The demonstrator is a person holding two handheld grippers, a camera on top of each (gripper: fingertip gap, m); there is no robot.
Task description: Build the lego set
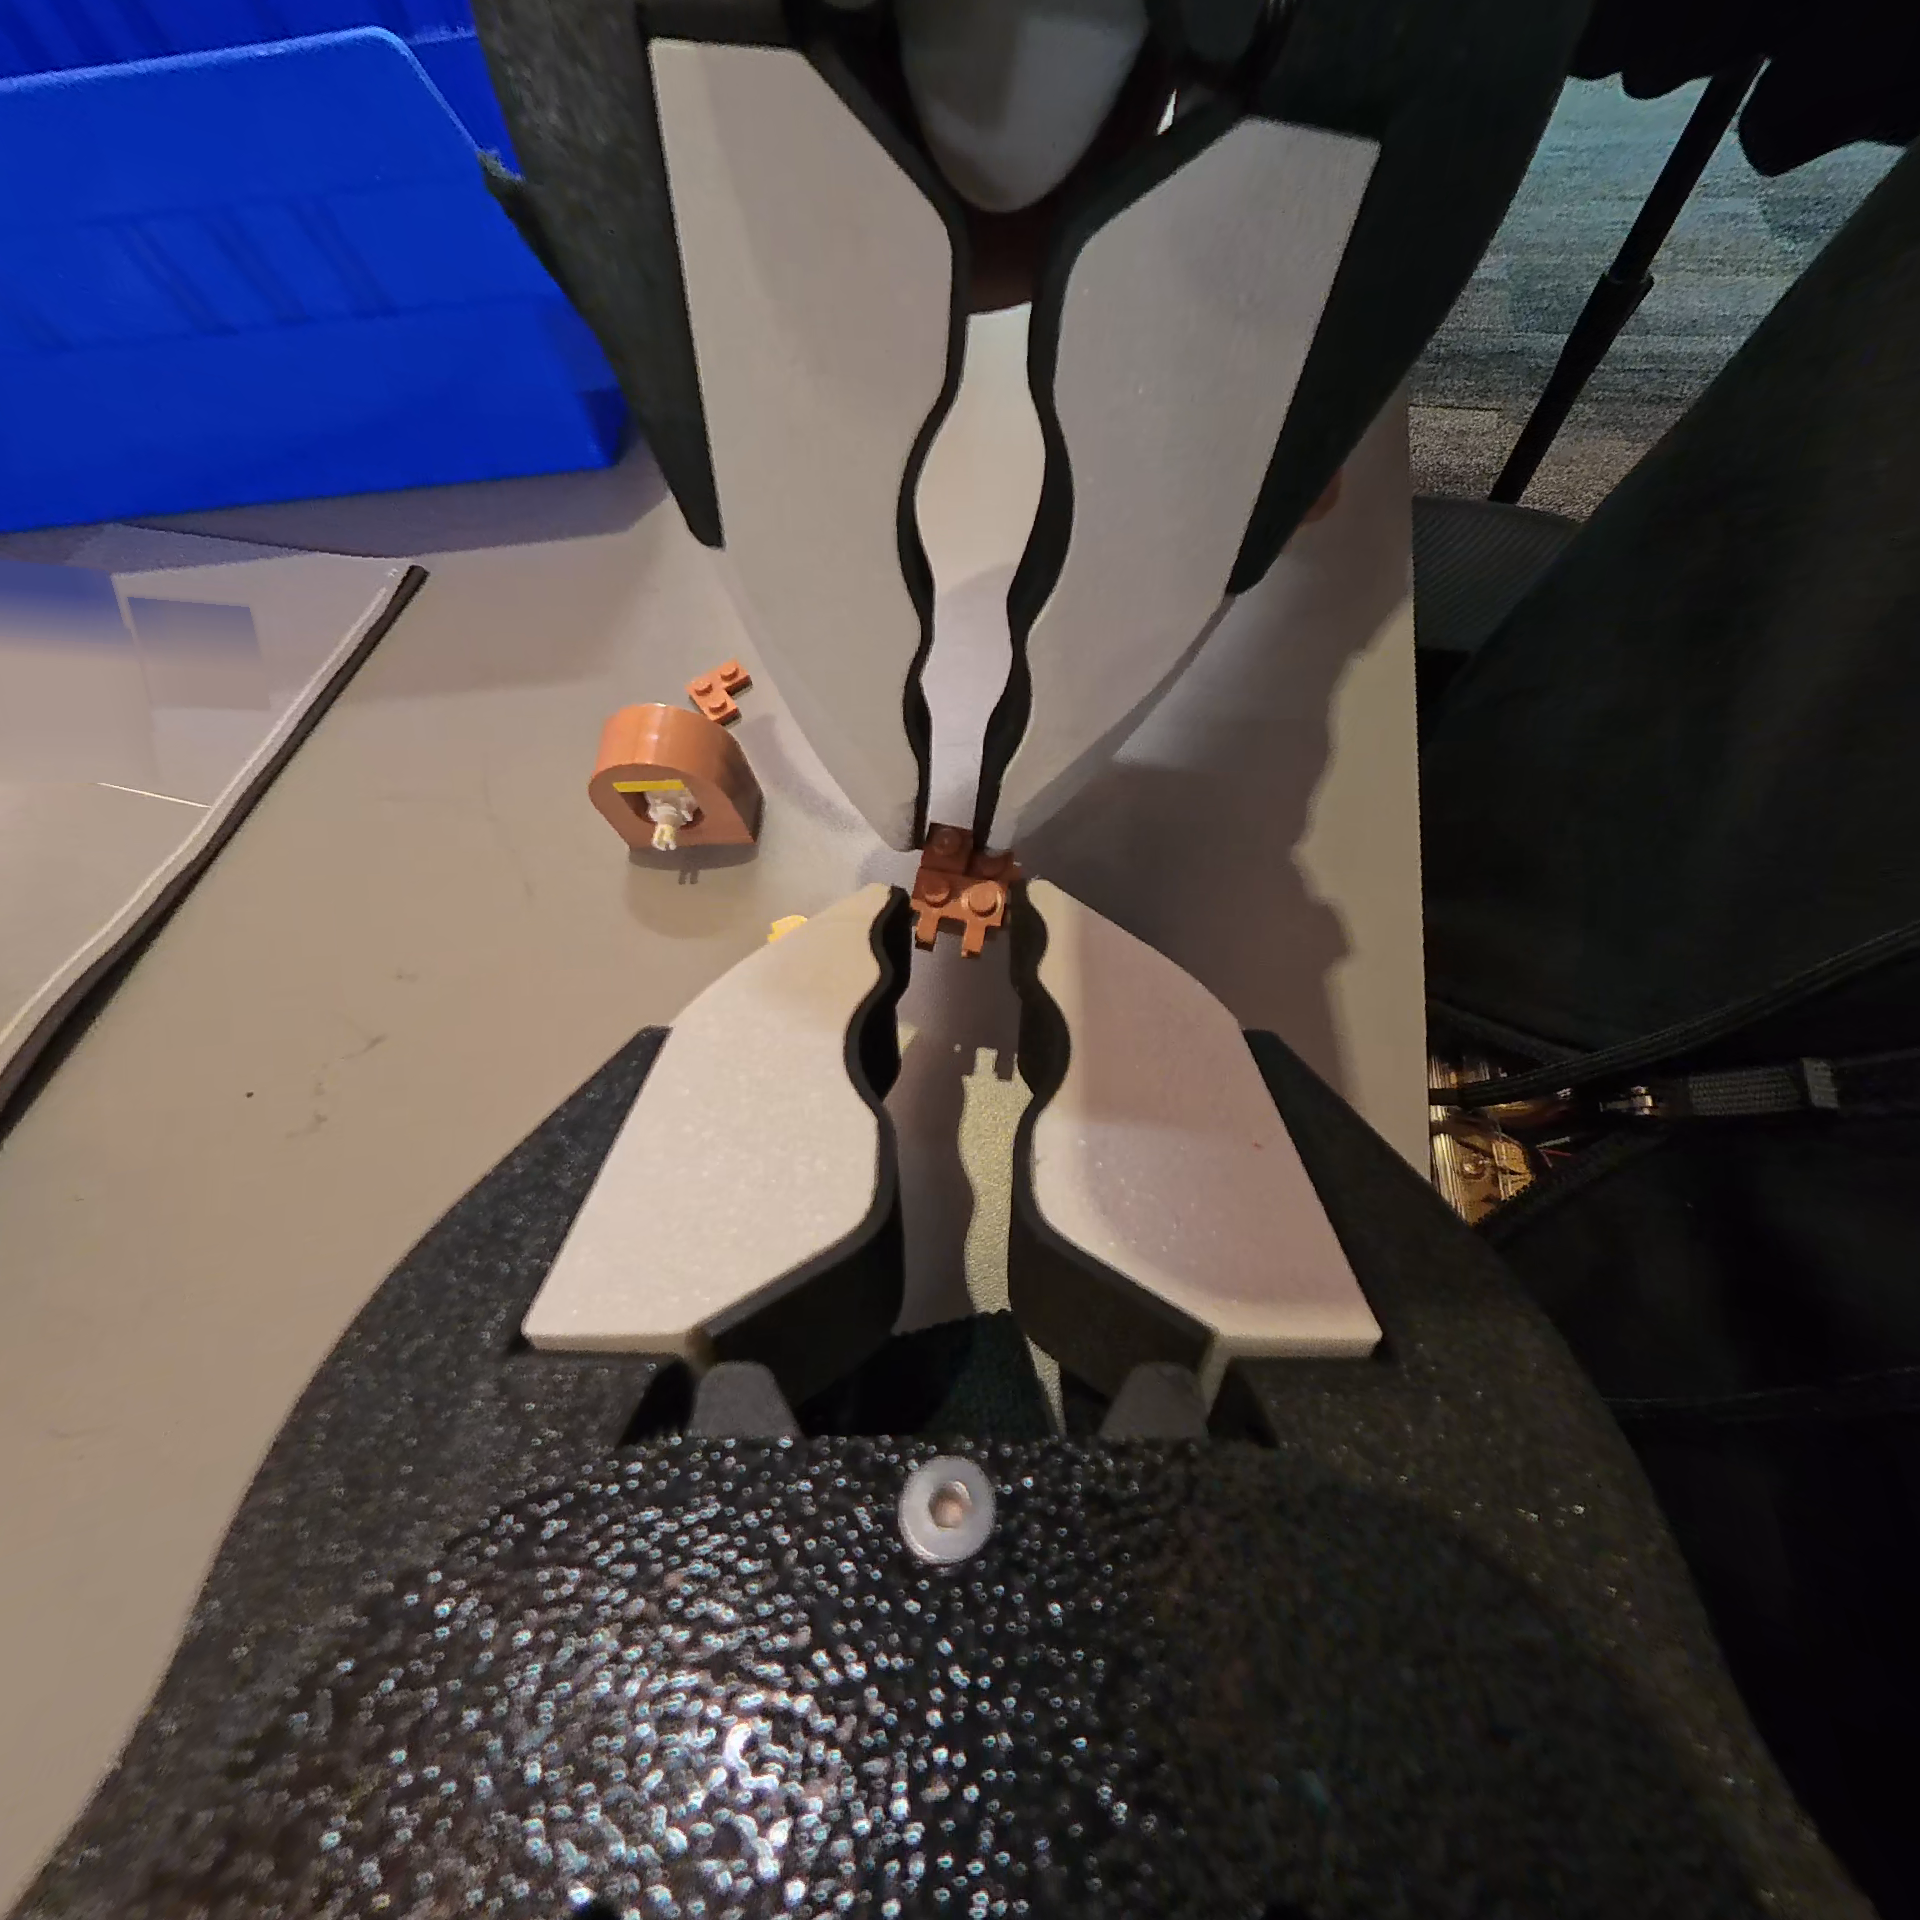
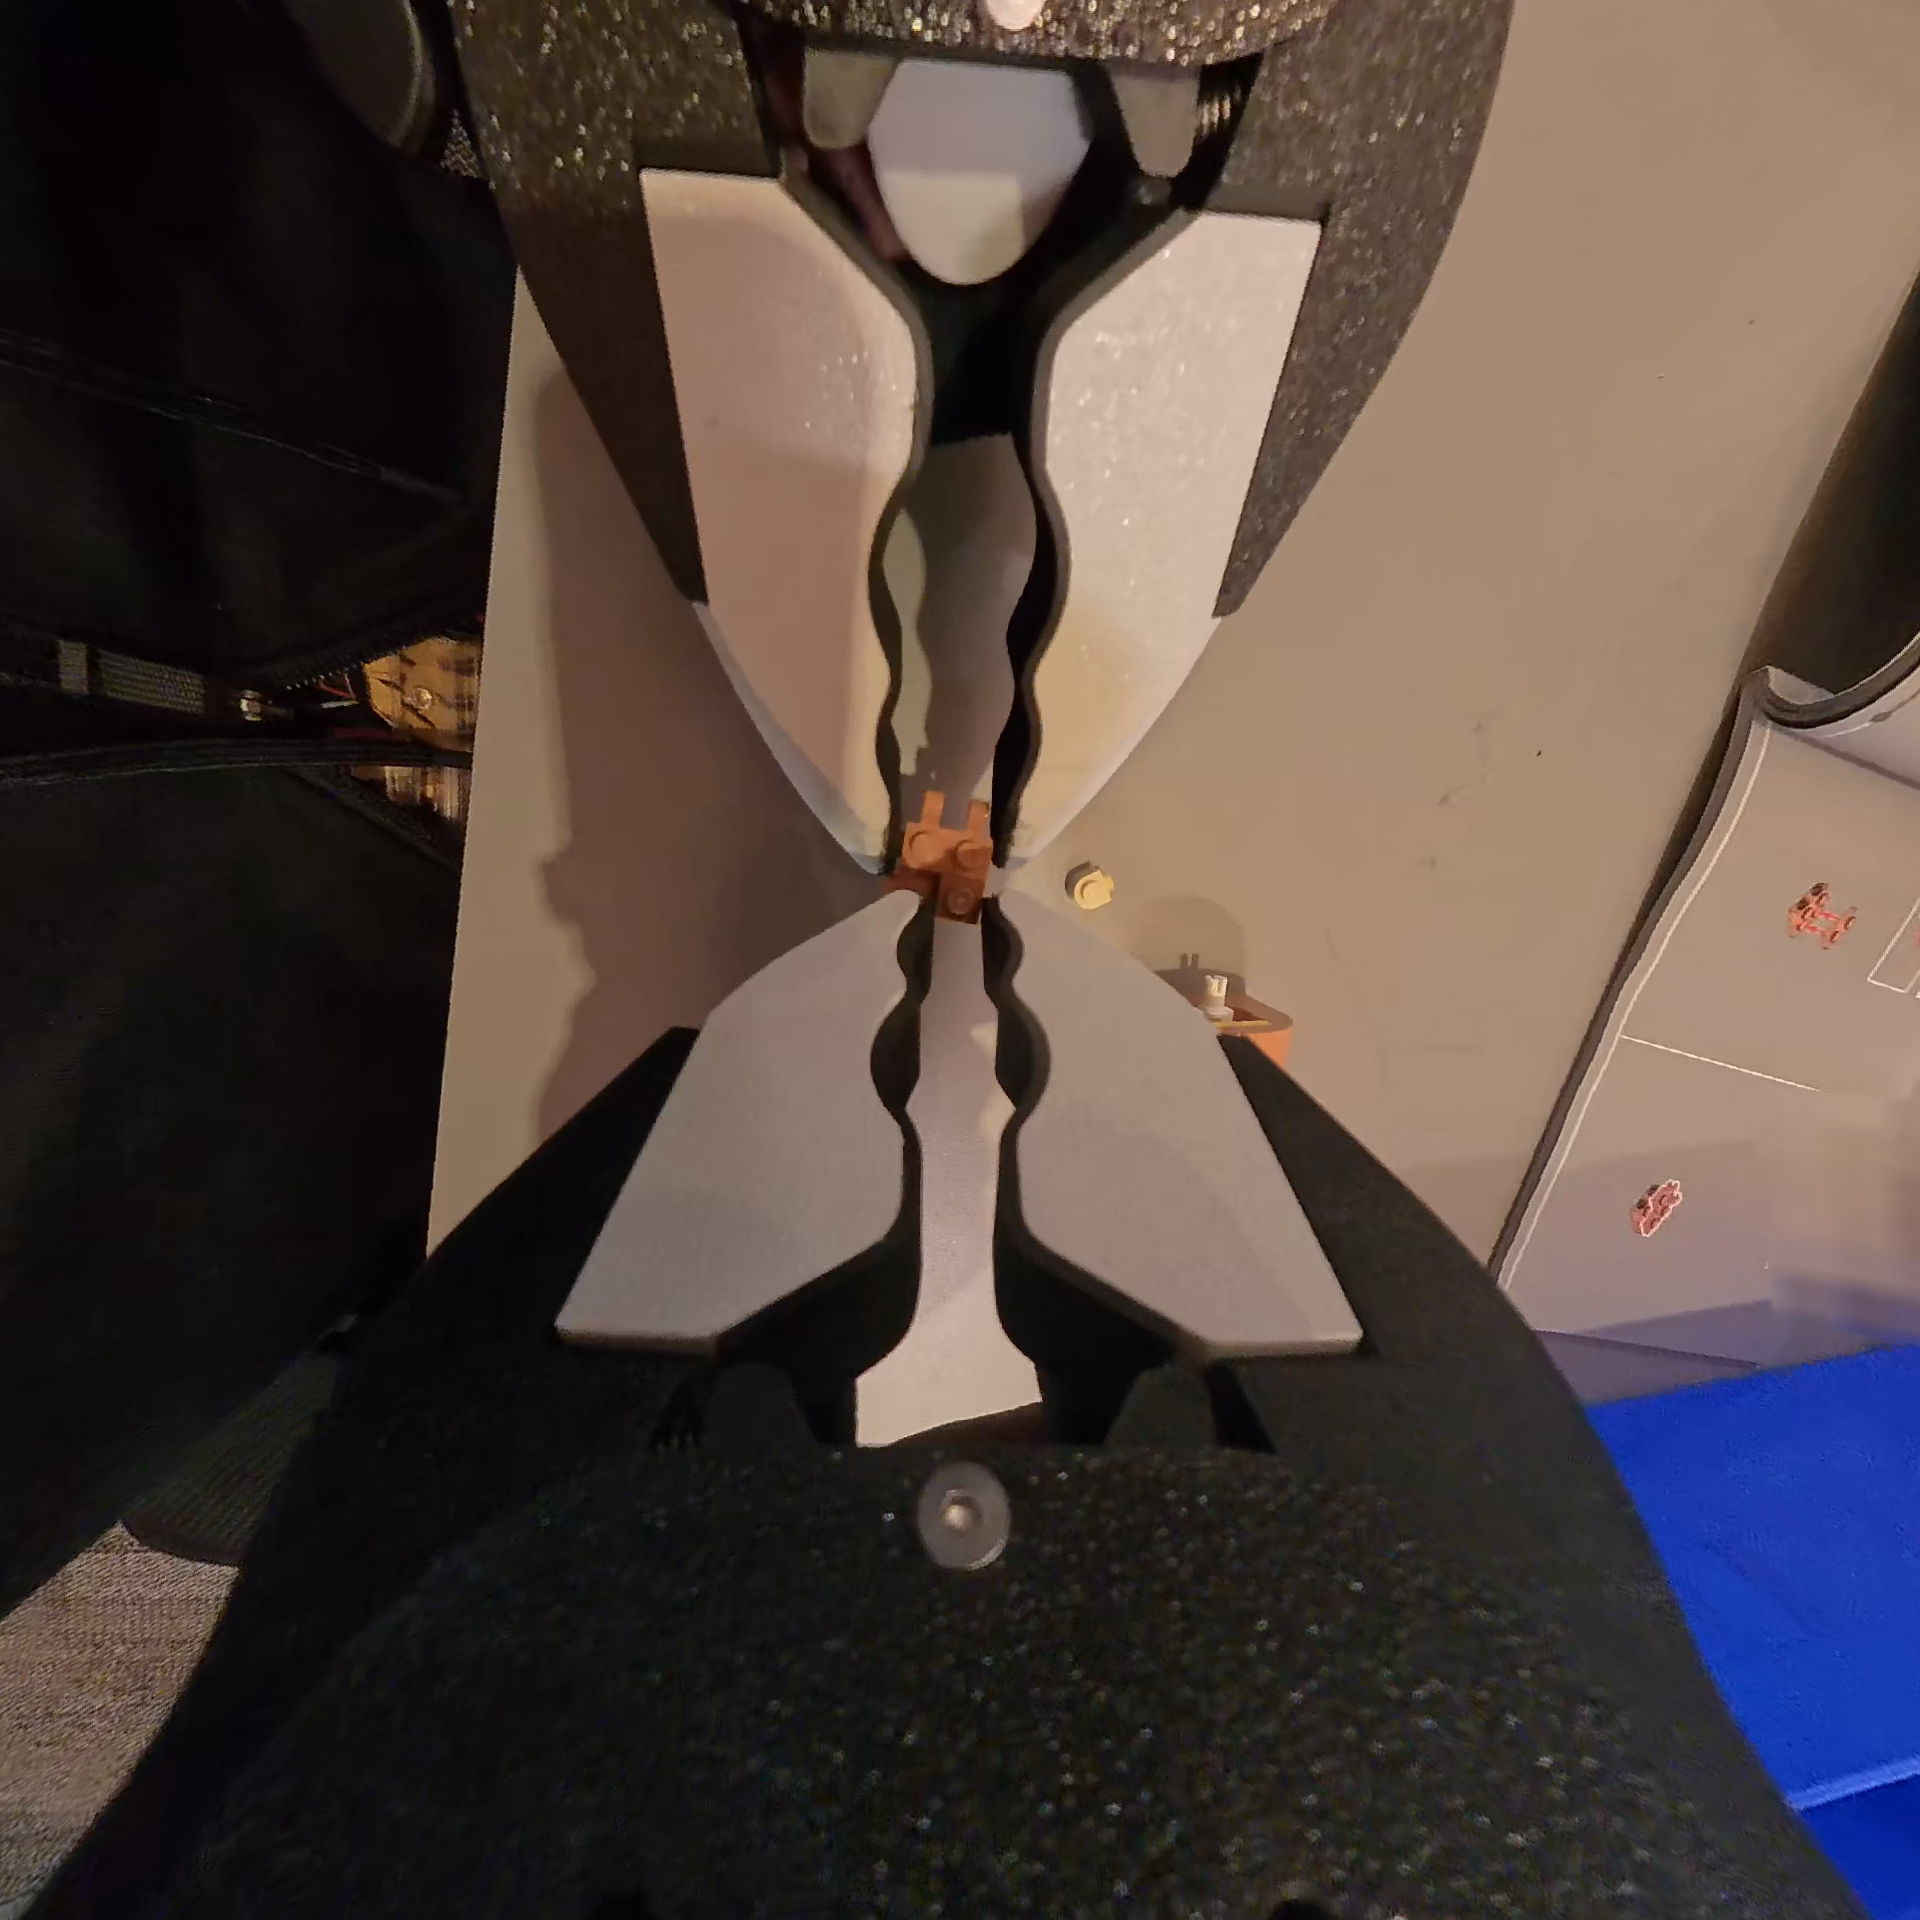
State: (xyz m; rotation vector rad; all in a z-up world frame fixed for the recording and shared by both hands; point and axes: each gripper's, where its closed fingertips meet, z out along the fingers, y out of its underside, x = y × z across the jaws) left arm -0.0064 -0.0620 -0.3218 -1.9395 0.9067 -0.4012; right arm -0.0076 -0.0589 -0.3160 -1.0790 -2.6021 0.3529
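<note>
Brown brick pieces (image 1: 961,899) hang just above the desk (image 1: 364,1039), between our two tools meeting tip to tip. Our left tool (image 1: 961,920) pinches the clip plate by its sides; our right tool (image 2: 951,914) clenches the small plate joined to it. We judge them light, stiff, slippery. The rounded brown block (image 1: 670,795) lies nearby.

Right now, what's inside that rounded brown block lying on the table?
The rounded brown block has a recess in its face holding a small whitish peg, which pokes out, below a yellow strip. How deep the recess goes and how the peg is fixed are hidden.
</note>
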